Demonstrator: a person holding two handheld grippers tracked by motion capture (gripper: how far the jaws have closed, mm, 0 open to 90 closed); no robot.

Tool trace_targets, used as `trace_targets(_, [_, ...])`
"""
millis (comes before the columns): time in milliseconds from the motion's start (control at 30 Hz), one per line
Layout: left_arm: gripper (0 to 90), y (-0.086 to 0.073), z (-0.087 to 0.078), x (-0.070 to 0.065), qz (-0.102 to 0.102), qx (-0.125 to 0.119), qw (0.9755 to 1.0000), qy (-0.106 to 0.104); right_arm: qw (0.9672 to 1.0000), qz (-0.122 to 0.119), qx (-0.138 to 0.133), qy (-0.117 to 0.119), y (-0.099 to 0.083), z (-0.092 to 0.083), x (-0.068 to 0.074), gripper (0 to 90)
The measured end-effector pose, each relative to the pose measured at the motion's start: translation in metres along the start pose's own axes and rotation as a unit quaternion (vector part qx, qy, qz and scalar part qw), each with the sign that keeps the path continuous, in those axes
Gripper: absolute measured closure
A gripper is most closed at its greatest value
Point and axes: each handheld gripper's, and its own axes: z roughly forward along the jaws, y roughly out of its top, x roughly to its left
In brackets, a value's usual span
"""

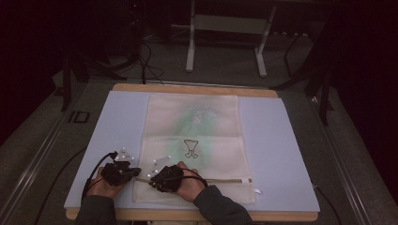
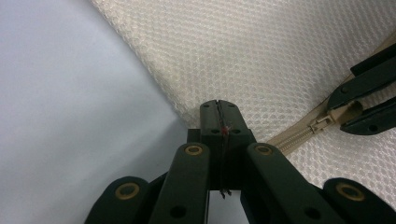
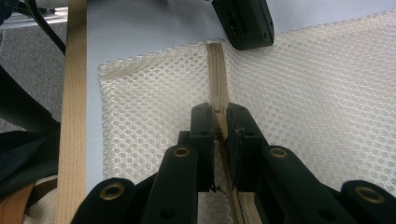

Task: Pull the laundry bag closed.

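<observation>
Dim room, grey carpet floor (image 1: 225,65), white metal frame legs (image 1: 190,51) behind.

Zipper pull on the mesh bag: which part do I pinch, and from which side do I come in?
Probably the flat tab of the zipper pull, where the right gripper sits, jaws across its thin faces, coming in along the zipper. The left gripper is shut on the mesh bag at its edge.

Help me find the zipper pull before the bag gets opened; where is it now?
In the left gripper view, the zipper pull sits at the right on the mesh bag, between the right hand-held gripper's jaws, near the bag's left edge.
</observation>
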Motion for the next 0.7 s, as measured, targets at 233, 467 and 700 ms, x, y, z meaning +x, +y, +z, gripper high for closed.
trace_targets(233, [89.9,-0.0003,-0.0002,0.001,-0.002,-0.001,1.0,-0.004,1.0,-0.004,0.007,0.001,-0.0002,-0.0027,0.0004,82.2])
trace_targets(467, [89.9,-0.0004,-0.0002,0.0014,-0.004,-0.001,1.0,-0.005,0.9999,-0.005,0.011,0.002,-0.0021,-0.0062,0.0001,82.2])
trace_targets(700, [89.9,-0.0006,-0.0003,0.0015,-0.004,-0.002,1.0,-0.005,0.9999,-0.006,0.015,-0.001,-0.0051,-0.0094,0.0002,82.2])
